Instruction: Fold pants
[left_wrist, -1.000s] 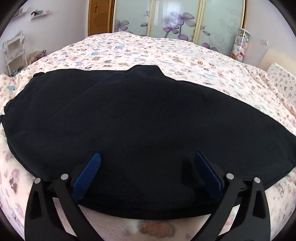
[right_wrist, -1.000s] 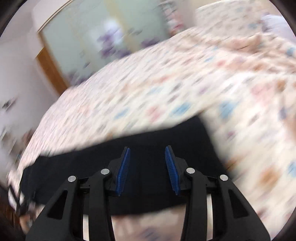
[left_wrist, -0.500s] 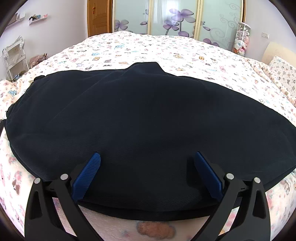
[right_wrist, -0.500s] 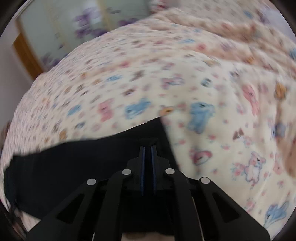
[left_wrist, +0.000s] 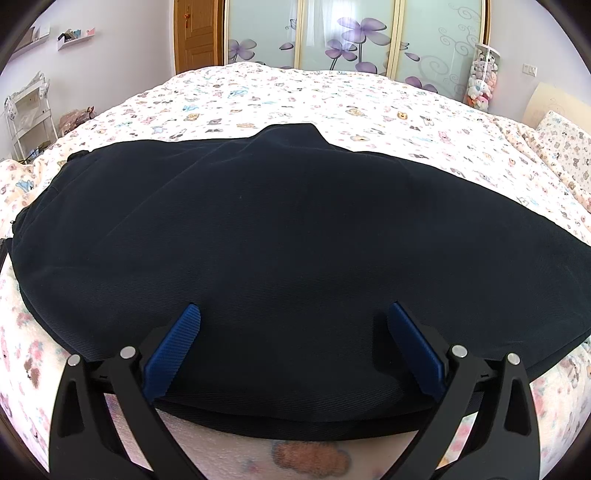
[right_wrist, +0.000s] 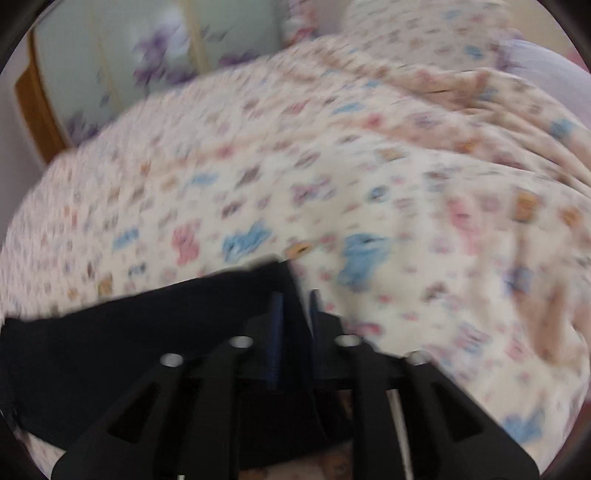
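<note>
Dark navy pants (left_wrist: 288, 236) lie flat across a bed with a cartoon-print sheet (left_wrist: 295, 99). My left gripper (left_wrist: 293, 332) is open, its blue pads spread wide just over the near edge of the pants, holding nothing. In the blurred right wrist view, the pants' leg end (right_wrist: 155, 339) lies at lower left. My right gripper (right_wrist: 293, 314) is shut on that end of the pants, with dark cloth pinched between the blue pads.
Sliding wardrobe doors with purple flowers (left_wrist: 351, 40) and a wooden door (left_wrist: 194, 35) stand behind the bed. A white rack (left_wrist: 26, 114) is at the left. A pillow (left_wrist: 565, 140) and a jar of plush toys (left_wrist: 482, 81) are at the right.
My right gripper went from open to shut on the leg end of the pants and is moving with it. My left gripper stayed open and hardly moved.
</note>
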